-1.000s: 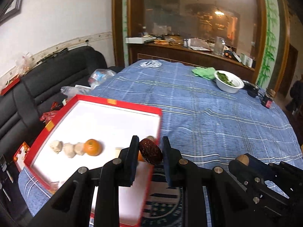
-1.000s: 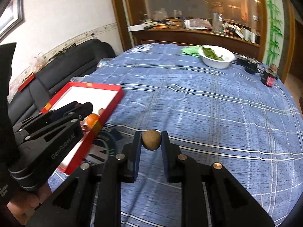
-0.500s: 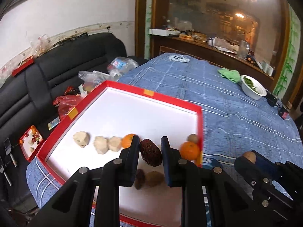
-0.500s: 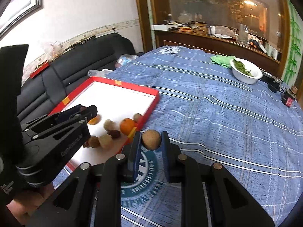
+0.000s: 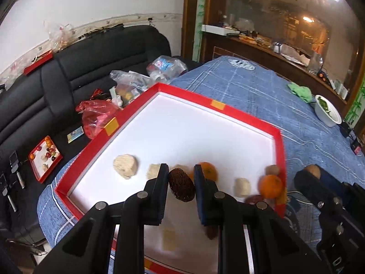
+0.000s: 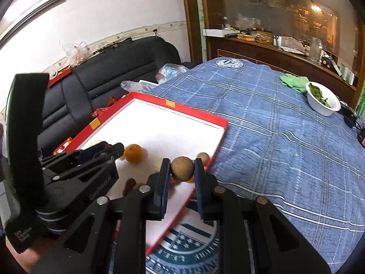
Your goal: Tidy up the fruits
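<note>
A red-rimmed white tray point(image 5: 248, 117) lies on the blue checked tablecloth. My left gripper point(image 5: 181, 182) hangs over the tray's near half, shut on a dark brown wrinkled fruit point(image 5: 181, 186). Pale lumps point(image 5: 125, 166), an orange point(image 5: 208, 171), a second orange point(image 5: 270, 186) and a small brown round fruit point(image 5: 272, 170) rest in the tray. My right gripper point(image 6: 182, 171) is shut on a tan round fruit point(image 6: 182, 167) over the tray's right rim point(image 6: 200, 111). The left gripper point(image 6: 107, 151) shows at the left of the right wrist view beside an orange point(image 6: 134, 153).
A white bowl of greens point(image 6: 322, 100) and a green cloth point(image 6: 294, 81) sit at the table's far right. A black sofa point(image 5: 91, 54) with plastic bags point(image 5: 98, 114) and a small red tray of sweets point(image 5: 44, 155) stands left of the table. A wooden sideboard point(image 6: 262, 50) is behind.
Both grippers have moved left over the tray, each keeping its fruit. The tray fills more of both views and more of its fruit shows.
</note>
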Action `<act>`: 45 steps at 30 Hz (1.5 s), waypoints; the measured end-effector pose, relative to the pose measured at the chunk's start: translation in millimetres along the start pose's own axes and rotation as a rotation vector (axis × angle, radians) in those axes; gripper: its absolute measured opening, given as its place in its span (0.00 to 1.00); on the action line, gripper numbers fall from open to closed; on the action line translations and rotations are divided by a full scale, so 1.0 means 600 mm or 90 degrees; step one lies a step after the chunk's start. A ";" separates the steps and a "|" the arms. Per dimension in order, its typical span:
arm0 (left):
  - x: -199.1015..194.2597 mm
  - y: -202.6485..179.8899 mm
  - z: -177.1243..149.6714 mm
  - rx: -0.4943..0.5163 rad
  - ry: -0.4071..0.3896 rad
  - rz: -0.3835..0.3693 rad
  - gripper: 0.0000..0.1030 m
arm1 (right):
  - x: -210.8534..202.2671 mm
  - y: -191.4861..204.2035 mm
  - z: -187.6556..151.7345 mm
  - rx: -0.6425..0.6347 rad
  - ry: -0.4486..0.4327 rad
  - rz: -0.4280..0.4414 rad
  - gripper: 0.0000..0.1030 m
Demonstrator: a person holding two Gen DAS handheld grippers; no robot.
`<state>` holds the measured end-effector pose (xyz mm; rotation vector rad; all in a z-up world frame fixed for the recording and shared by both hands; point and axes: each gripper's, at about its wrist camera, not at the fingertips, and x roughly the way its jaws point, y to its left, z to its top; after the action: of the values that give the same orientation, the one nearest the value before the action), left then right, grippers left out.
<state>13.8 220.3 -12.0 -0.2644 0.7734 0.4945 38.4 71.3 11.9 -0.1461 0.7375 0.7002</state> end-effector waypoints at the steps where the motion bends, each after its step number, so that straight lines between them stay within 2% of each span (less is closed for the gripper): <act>1: 0.003 0.005 0.000 -0.001 0.002 0.003 0.20 | 0.005 0.004 0.004 -0.002 -0.004 0.002 0.22; 19: 0.033 0.039 0.012 -0.015 0.015 0.036 0.20 | 0.095 0.028 0.030 0.000 0.015 0.038 0.22; 38: 0.035 0.050 0.014 -0.029 0.020 0.064 0.21 | 0.125 0.025 0.031 -0.003 0.048 0.032 0.22; 39: 0.035 0.052 0.015 -0.031 0.021 0.072 0.29 | 0.127 0.025 0.031 -0.004 0.052 0.034 0.22; 40: 0.035 0.054 0.015 -0.033 0.024 0.076 0.50 | 0.128 0.025 0.030 -0.005 0.055 0.034 0.23; 42: 0.029 0.054 0.014 -0.032 0.021 0.077 0.72 | 0.131 0.025 0.030 -0.006 0.059 0.033 0.23; 43: 0.024 0.052 0.013 -0.024 0.012 0.076 0.72 | 0.132 0.024 0.030 -0.005 0.065 0.029 0.23; 44: 0.017 0.047 0.011 -0.012 0.004 0.083 0.74 | 0.131 0.022 0.029 -0.004 0.065 0.024 0.27; 45: 0.009 0.042 0.009 0.002 0.003 0.092 0.79 | 0.127 0.020 0.028 -0.003 0.064 0.023 0.38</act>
<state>7.4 245.7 -13.2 -0.2071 0.8009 0.6283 80.9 127.2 -24.7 -0.1736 0.8370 0.7330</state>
